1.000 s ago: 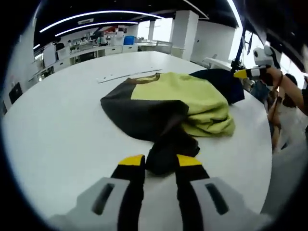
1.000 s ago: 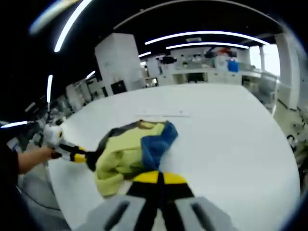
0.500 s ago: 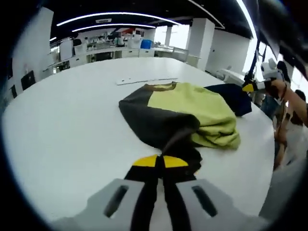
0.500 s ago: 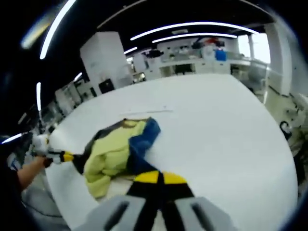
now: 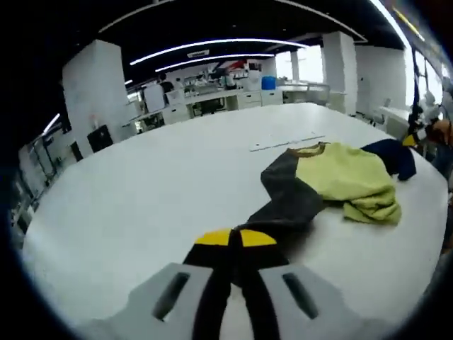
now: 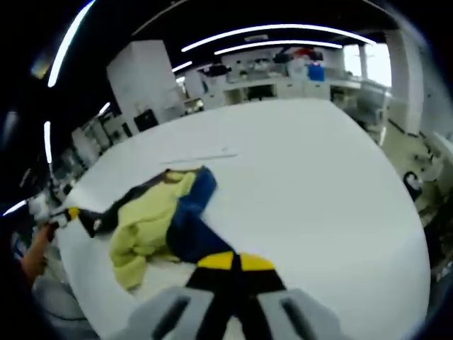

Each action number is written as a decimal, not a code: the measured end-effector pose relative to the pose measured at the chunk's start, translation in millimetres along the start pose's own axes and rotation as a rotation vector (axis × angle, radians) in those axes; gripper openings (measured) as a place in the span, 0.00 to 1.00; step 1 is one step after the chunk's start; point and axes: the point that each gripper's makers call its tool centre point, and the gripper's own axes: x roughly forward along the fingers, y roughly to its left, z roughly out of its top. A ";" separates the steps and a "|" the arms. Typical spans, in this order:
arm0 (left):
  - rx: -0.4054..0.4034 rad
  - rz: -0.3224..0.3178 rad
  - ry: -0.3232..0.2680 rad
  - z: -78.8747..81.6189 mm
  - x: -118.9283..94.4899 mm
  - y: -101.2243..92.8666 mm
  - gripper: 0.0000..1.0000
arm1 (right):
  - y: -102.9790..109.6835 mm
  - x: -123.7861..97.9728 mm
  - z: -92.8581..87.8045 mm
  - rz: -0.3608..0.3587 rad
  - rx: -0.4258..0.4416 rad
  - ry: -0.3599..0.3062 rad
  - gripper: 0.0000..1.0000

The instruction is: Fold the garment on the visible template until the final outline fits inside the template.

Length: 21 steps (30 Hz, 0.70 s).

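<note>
Two grippers clamped on one garment, opposite ends

One large white bench (image 5: 141, 191) carries the work. It stands in an open hall with white pillars, ceiling strip lights and rows of workstations at the far side. A thin pale strip (image 5: 287, 142) lies flat on the bench just beyond the garment; the right gripper view shows the same strip (image 6: 198, 157).

The garment (image 5: 333, 177) is a yellow-green top with dark grey and navy sections, lying bunched on the bench. In the left gripper view a dark grey part is drawn out from the heap to the left gripper (image 5: 235, 241), whose fingers are pressed together on that cloth. In the right gripper view the garment (image 6: 152, 216) lies left of centre, and its navy part leads down to the right gripper (image 6: 233, 263), fingers likewise closed on the fabric.

Both grippers are held low over the bench. The right gripper (image 5: 417, 134) appears at the far right edge of the left gripper view, with a hand behind it; the left gripper (image 6: 67, 214) appears at the left edge of the right gripper view.
</note>
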 end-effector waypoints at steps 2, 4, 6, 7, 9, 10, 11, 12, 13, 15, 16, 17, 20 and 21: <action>0.085 0.025 0.031 -8.7 -1.4 0.0 0.00 | -9.4 6.2 1.2 -0.009 0.010 0.007 0.00; 0.099 0.025 0.040 -15.1 -2.2 -4.0 0.00 | -12.6 8.5 0.2 -0.020 0.015 0.013 0.00; 0.073 0.011 0.046 -23.4 -2.9 -8.7 0.00 | -17.9 10.7 0.8 -0.032 0.019 0.016 0.00; 0.070 0.001 0.058 -28.7 -3.2 -12.9 0.00 | -20.1 11.4 0.2 -0.039 0.023 0.016 0.00; 0.068 -0.002 0.098 -40.5 -3.2 -19.7 0.00 | -23.6 12.6 -2.0 -0.052 0.036 0.022 0.00; 0.068 -0.003 0.108 -44.4 -2.4 -19.4 0.00 | -25.2 13.2 -2.8 -0.059 0.040 0.025 0.00; 0.061 0.008 0.123 -49.8 -1.8 -17.3 0.00 | -31.0 15.4 -2.5 -0.071 0.042 0.029 0.00; 0.054 0.016 0.136 -53.6 -1.3 -15.6 0.00 | -35.5 17.2 -2.5 -0.082 0.042 0.033 0.00; 0.038 0.028 0.145 -57.8 -0.5 -12.6 0.00 | -37.3 17.8 -3.7 -0.089 0.040 0.038 0.00; 0.018 0.043 0.163 -63.0 -0.1 -9.1 0.00 | -40.1 18.5 -7.8 -0.106 0.041 0.051 0.00; 0.003 0.049 0.174 -67.3 1.2 -5.4 0.00 | -43.9 21.9 -9.7 -0.110 0.041 0.060 0.00; -0.004 0.052 0.177 -69.6 2.3 -2.8 0.00 | -45.6 23.1 -10.4 -0.112 0.041 0.062 0.00; -0.044 0.061 0.182 -74.0 3.4 5.6 0.00 | -53.7 28.0 -14.1 -0.136 0.035 0.074 0.00; -0.053 0.070 0.186 -75.1 2.8 7.2 0.00 | -57.2 30.3 -14.4 -0.141 0.033 0.078 0.00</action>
